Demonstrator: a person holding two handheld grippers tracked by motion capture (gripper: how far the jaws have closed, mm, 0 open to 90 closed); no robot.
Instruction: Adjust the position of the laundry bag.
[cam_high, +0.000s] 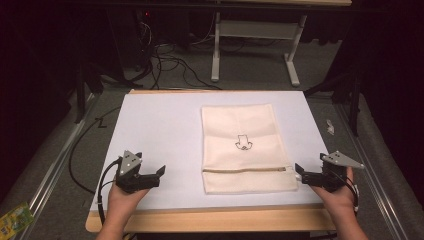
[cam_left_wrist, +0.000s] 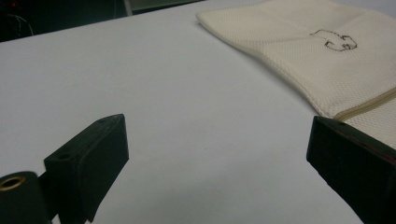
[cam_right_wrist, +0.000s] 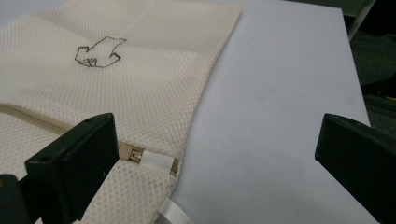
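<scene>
Cream mesh bag (cam_high: 246, 147) flat on the white sheet (cam_high: 160, 135) covering the table (cam_high: 210, 220), right of centre, long side running from 12 to 6 o'clock. Small dark line drawing (cam_high: 243, 143) stitched near the bag's middle. Zip (cam_high: 245, 170) crossing the bag from 9 to 3 o'clock near its lower edge, zip pull (cam_right_wrist: 136, 155) at the 3 o'clock end, with a white tab (cam_right_wrist: 156, 161) right beside it at the bag's side edge.

Left claw (cam_high: 159, 175) low over the sheet at about 8 o'clock from the bag, pointing toward 3 o'clock, well apart from the cloth. Jaws spread wide in the left gripper view, nothing between them but bare white sheet (cam_left_wrist: 187, 116); bag (cam_left_wrist: 327, 60) lying ahead toward 1 o'clock there, its zip edge just beyond the right-hand jaw.

Right claw (cam_high: 299, 172) at the bag's lower right corner, about 4 o'clock from the drawing, pointing toward 9 o'clock. Jaws wide apart, gripping nothing. In the right gripper view, bag (cam_right_wrist: 116, 84) spread out toward 11 o'clock, left-hand jaw over the mesh near the zip end, right-hand jaw over plain sheet (cam_right_wrist: 280, 93); touching or just above the cloth, cannot tell.

Grey three-cornered plate on top of each claw, a hand under each, black cable (cam_high: 82, 145) looping off the table's left side.
</scene>
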